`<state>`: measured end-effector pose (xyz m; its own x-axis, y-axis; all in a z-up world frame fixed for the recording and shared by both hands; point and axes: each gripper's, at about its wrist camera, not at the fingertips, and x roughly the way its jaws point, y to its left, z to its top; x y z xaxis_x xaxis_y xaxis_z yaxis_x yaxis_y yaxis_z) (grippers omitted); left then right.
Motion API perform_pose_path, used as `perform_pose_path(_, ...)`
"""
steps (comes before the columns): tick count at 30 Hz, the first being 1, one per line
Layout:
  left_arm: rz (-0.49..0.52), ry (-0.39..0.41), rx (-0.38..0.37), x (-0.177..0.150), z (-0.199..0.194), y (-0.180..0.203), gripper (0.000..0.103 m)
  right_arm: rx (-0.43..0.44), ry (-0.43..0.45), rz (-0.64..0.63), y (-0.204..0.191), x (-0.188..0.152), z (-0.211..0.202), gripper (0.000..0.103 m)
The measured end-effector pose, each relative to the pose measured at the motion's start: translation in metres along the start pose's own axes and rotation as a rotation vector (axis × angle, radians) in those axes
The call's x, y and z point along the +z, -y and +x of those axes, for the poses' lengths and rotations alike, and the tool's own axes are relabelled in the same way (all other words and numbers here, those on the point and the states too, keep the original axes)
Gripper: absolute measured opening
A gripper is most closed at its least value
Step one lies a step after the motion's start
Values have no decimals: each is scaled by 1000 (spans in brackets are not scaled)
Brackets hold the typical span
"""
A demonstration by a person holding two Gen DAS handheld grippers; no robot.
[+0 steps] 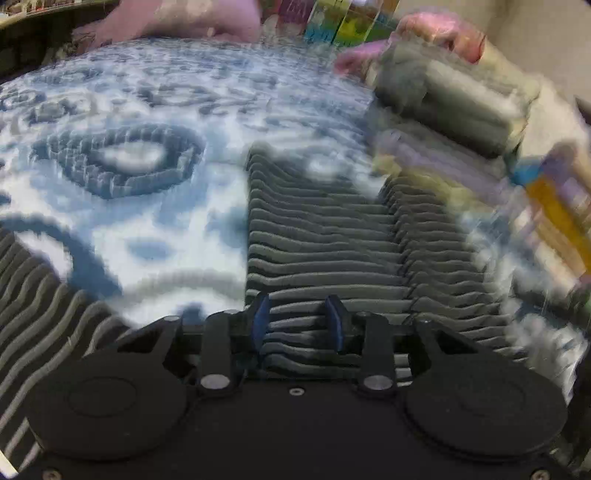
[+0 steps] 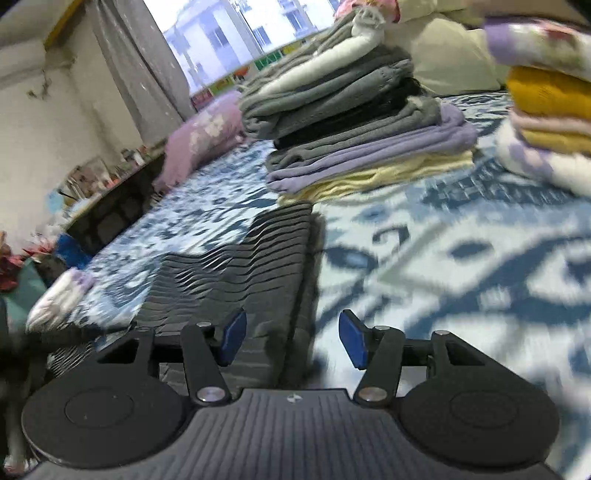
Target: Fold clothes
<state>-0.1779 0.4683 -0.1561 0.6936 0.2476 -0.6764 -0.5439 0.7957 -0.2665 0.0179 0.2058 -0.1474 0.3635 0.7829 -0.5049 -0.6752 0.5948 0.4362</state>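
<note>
Blue-and-white patterned bedspread (image 2: 461, 258) underneath, and the left gripper (image 1: 297, 323) has its jaws part open over the striped dark garment (image 1: 332, 240), the right gripper (image 2: 291, 338) spread wide astride its edge, folded stack (image 2: 354, 122) beyond, window (image 2: 236, 33) farthest back

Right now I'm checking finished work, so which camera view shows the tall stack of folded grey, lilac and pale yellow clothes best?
The right wrist view: the tall stack of folded grey, lilac and pale yellow clothes sits sharp there, every layer distinct. In the left wrist view the stack is motion-blurred at the right, its layers smeared.
</note>
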Motion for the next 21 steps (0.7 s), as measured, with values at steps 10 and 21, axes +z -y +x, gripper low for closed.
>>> perform_pose_path(10,-45,18,-32,1,-1,2,33,-75,-80,-81,-7,75,94,55)
perform_pose_path(21,-61,23,-51,2,-4,-5,33,-109,-98,-183,-26,78,117,7)
